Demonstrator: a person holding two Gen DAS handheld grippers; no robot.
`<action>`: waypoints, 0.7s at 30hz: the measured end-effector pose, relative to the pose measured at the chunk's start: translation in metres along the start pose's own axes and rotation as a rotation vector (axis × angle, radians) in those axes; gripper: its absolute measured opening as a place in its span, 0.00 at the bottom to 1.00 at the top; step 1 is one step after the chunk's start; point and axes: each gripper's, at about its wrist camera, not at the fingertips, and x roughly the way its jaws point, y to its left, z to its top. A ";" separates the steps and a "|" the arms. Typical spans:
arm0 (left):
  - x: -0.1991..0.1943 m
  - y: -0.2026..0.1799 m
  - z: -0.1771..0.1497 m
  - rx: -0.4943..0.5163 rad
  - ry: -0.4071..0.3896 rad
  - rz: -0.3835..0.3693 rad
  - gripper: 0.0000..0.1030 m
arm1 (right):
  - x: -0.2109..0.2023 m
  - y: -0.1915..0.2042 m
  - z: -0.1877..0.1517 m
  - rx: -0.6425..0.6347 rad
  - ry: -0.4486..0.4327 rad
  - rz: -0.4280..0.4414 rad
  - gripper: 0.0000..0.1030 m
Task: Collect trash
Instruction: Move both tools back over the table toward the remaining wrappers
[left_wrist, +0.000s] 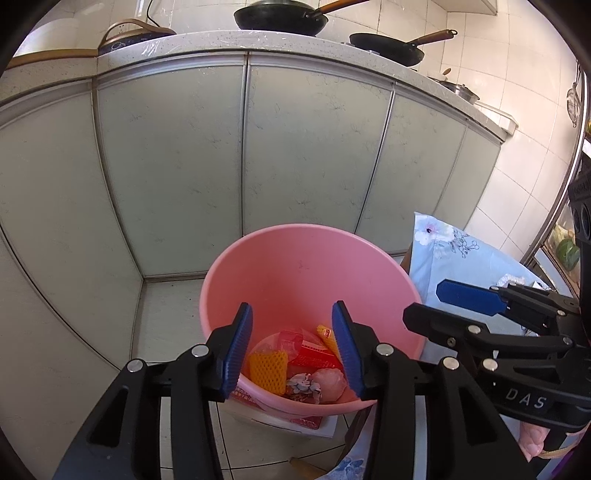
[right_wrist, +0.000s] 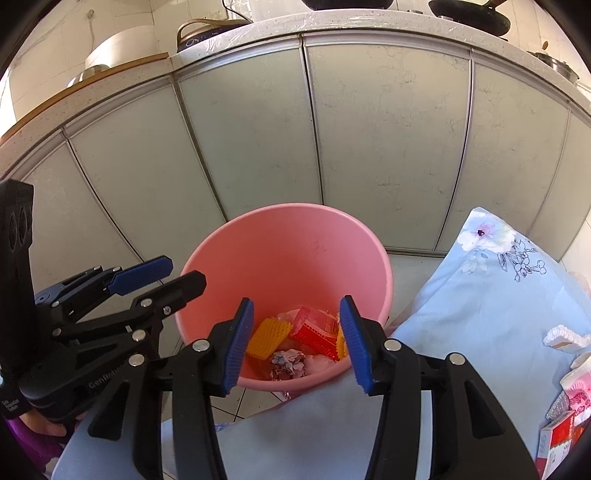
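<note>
A pink plastic bin (left_wrist: 295, 266) stands on the floor by the cabinets; it also shows in the right wrist view (right_wrist: 295, 243). Inside lie yellow foam netting (left_wrist: 267, 371), a red wrapper (left_wrist: 314, 356), crumpled paper (left_wrist: 304, 386) and a pinkish wad (left_wrist: 328, 382). My left gripper (left_wrist: 291, 354) is open and empty above the bin's near rim. My right gripper (right_wrist: 295, 347) is open and empty above the bin too; it appears from the side in the left wrist view (left_wrist: 424, 306). More trash lies on the floral cloth: white foam (right_wrist: 565, 338) and red-and-white packets (right_wrist: 561, 424).
Pale green cabinet doors (left_wrist: 184, 166) stand behind the bin under a speckled counter (left_wrist: 258, 40) with two black pans (left_wrist: 280, 16). A table covered with light blue floral cloth (right_wrist: 480, 295) is to the right. A red-printed flat box (left_wrist: 295, 421) lies under the bin.
</note>
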 end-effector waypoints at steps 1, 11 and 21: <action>-0.002 0.000 0.000 -0.004 -0.002 0.003 0.43 | -0.001 0.000 -0.002 -0.002 0.002 0.001 0.48; -0.025 -0.002 0.001 -0.005 -0.031 0.015 0.43 | -0.021 -0.007 -0.012 0.031 -0.012 0.011 0.48; -0.048 -0.017 0.003 0.036 -0.060 -0.016 0.43 | -0.053 -0.028 -0.028 0.087 -0.058 0.009 0.48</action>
